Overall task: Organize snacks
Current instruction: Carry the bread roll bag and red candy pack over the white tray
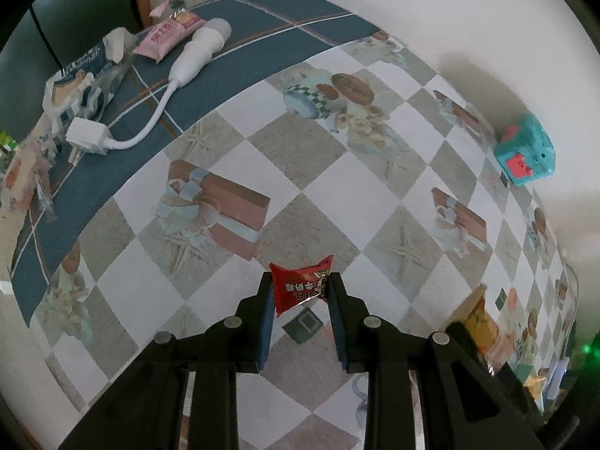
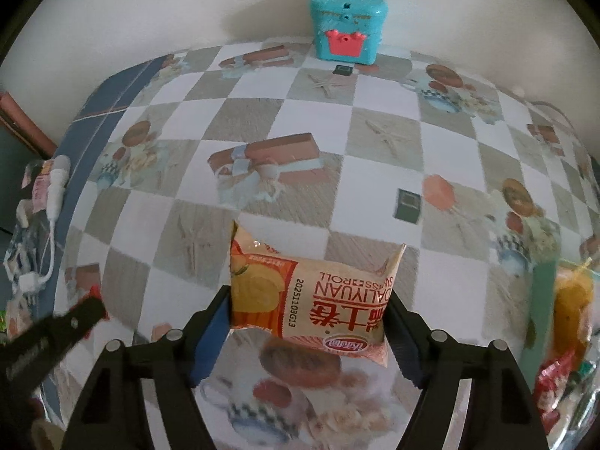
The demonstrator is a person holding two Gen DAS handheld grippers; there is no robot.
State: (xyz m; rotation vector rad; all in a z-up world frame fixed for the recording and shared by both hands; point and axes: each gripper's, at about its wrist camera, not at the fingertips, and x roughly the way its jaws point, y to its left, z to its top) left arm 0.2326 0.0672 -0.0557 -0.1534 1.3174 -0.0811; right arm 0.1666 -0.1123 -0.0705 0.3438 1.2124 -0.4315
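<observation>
Left hand-held gripper [image 1: 300, 292] is clamping a small red snack packet [image 1: 300, 287] between its pads, lifted off the counter [image 1: 337, 172]. Right hand-held gripper [image 2: 307, 311] is bracketing an orange Swiss roll pack [image 2: 311, 296], both pads touching its ends. Ahead of the right one: teal toy box [image 2: 347, 24] at the wall. Far left of the left one: white charger with cable [image 1: 150, 101], pink wrapper [image 1: 165, 35]. Nothing blocking either.

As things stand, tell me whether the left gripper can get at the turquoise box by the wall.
Probably not yet: the left gripper is shut on a red snack packet, though bare tablecloth leaves the way to the turquoise box free.
</observation>
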